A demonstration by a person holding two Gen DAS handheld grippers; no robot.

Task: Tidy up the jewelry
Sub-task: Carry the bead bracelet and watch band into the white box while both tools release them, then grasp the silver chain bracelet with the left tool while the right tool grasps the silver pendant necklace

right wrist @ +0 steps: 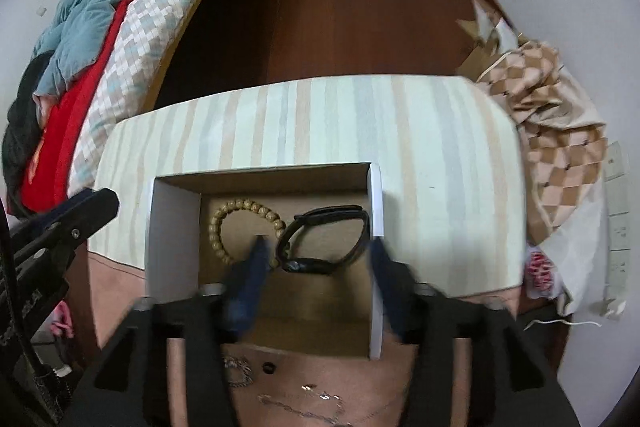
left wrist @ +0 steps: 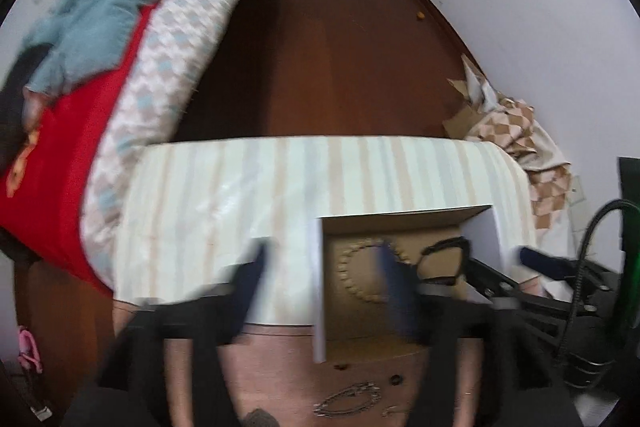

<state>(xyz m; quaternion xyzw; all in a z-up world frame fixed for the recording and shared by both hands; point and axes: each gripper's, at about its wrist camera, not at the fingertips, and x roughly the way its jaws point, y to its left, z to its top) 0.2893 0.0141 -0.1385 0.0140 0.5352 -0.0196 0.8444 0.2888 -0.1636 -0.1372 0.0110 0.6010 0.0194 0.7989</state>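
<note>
An open cardboard box [right wrist: 176, 223] with white walls stands on the striped table [right wrist: 440, 167]. Inside lie a tan bead bracelet [right wrist: 224, 215] and a black wristband [right wrist: 332, 243]. My right gripper [right wrist: 316, 247] is open and empty, hovering over the box above the wristband. In the left wrist view the box [left wrist: 318, 267] holds the bead bracelet [left wrist: 348, 267] and wristband [left wrist: 444, 259]; my left gripper [left wrist: 324, 259] is open and empty, straddling the box's left wall. A silver chain bracelet [left wrist: 348, 401], a small dark ring [left wrist: 395, 379] and thin chains [right wrist: 304, 407] lie on the pink surface in front of the box.
A bed with a red and checked quilt [left wrist: 132, 99] lies to the left. Brown floor [left wrist: 328, 59] is beyond the table. Checked cloth and cardboard [left wrist: 516, 131] are heaped at the right wall. The other gripper's arm [right wrist: 52, 235] reaches in at left.
</note>
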